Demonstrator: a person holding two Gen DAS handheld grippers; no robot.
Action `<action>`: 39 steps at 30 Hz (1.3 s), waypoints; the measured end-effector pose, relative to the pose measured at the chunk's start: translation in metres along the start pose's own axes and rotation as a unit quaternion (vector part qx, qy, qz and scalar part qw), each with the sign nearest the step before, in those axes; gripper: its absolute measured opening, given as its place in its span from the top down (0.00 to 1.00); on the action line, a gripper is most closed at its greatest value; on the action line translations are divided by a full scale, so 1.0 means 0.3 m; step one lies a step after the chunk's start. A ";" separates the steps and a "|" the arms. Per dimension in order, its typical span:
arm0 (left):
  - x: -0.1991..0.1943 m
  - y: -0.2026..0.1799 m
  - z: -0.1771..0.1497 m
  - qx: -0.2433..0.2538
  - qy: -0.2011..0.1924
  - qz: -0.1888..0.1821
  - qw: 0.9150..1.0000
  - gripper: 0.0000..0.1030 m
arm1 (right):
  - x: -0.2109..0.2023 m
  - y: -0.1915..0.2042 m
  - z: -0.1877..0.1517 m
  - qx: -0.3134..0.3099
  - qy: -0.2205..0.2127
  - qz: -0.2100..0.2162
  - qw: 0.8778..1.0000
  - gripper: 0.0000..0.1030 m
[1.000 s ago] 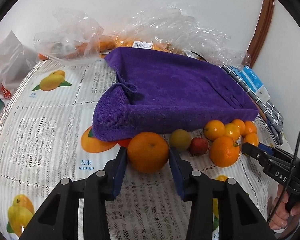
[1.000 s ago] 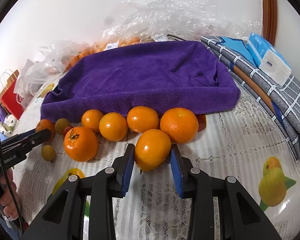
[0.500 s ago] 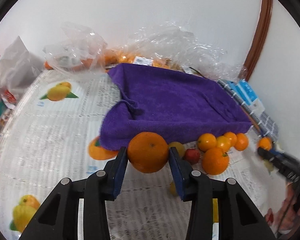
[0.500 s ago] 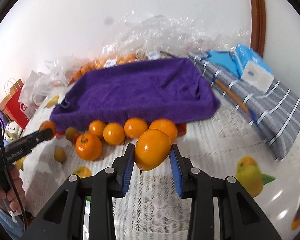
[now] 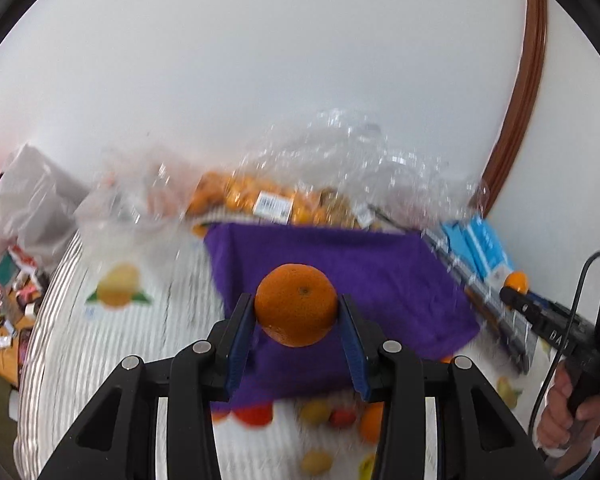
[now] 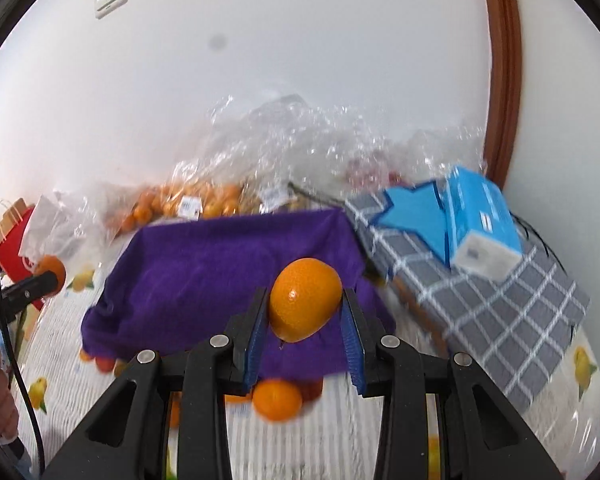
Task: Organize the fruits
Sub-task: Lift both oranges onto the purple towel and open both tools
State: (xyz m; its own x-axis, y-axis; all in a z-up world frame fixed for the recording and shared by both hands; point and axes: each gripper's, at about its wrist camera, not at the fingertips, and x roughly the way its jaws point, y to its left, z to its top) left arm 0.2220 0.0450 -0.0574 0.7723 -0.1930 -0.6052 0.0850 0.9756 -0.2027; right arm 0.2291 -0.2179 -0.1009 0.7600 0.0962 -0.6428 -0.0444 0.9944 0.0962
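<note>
Gripping round dimpled orange (image 5: 296, 310); left gripper (image 5: 296, 334).

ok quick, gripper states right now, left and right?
Left gripper: closed on a round orange.
Right gripper: closed on an oval orange.

Only clear lettering: white "DA", next character cut off or blurred, on the black body of the right hand-held gripper (image 5: 518, 298), seen in the left wrist view. White barcode label (image 5: 275, 207) on the plastic bag of oranges (image 5: 252, 200): printing too blurred to read. Same label (image 6: 191, 207) in the right wrist view, unreadable. Blue tissue pack (image 6: 482, 222): markings illegible. Tablecloth captions blurred out.
</note>
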 end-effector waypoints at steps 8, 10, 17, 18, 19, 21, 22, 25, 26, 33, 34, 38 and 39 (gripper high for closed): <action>0.186 -0.033 0.070 -0.014 0.002 -0.010 1.000 0.61 | 0.173 0.040 0.111 -0.024 -0.002 0.001 1.000 0.66; 0.256 -0.031 0.052 -0.019 0.010 -0.011 1.000 0.61 | 0.227 0.046 0.110 -0.025 0.003 0.004 1.000 0.66; 0.387 -0.004 -0.024 -0.024 0.052 -0.010 0.998 0.61 | 0.380 0.027 0.041 -0.020 0.048 0.008 0.999 0.66; 0.397 0.004 -0.035 -0.029 0.056 -0.011 0.998 0.61 | 0.397 0.020 0.031 -0.016 0.056 0.011 0.998 0.66; 0.405 0.008 -0.037 -0.031 0.061 -0.010 0.998 0.61 | 0.408 0.016 0.023 -0.014 0.060 0.012 0.998 0.66; 0.417 0.014 -0.041 -0.034 0.069 -0.010 0.997 0.61 | 0.427 0.007 0.013 -0.011 0.067 0.011 0.998 0.66; 0.417 0.016 -0.041 -0.035 0.068 -0.011 0.997 0.61 | 0.433 0.005 0.008 -0.011 0.068 0.010 0.998 0.66; 0.420 0.019 -0.044 -0.036 0.072 -0.013 0.997 0.61 | 0.450 0.001 0.002 -0.011 0.071 0.010 0.997 0.66; 0.424 0.019 -0.046 -0.035 0.074 -0.013 0.997 0.61 | 0.454 0.001 -0.001 -0.011 0.073 0.010 0.997 0.66; 0.449 0.011 -0.061 -0.029 0.090 -0.005 0.995 0.61 | 0.480 0.004 -0.022 -0.011 0.087 0.011 0.996 0.66; 0.453 0.011 -0.062 -0.030 0.093 -0.004 0.995 0.61 | 0.484 0.006 -0.025 -0.013 0.090 0.012 0.996 0.66; 0.468 0.015 -0.067 -0.029 0.103 0.001 0.994 0.61 | 0.491 0.017 -0.038 -0.017 0.099 0.016 0.995 0.66; 0.468 0.011 -0.067 -0.025 0.102 0.005 0.994 0.61 | 0.492 0.019 -0.039 -0.018 0.100 0.014 0.995 0.66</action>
State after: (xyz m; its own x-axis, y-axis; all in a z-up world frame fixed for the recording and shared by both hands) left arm 0.3180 0.0190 -0.1587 0.6283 -0.2048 -0.7505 0.0421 0.9723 -0.2301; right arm 0.3335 -0.1975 -0.2043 0.6136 0.1274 -0.7792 -0.0899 0.9918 0.0914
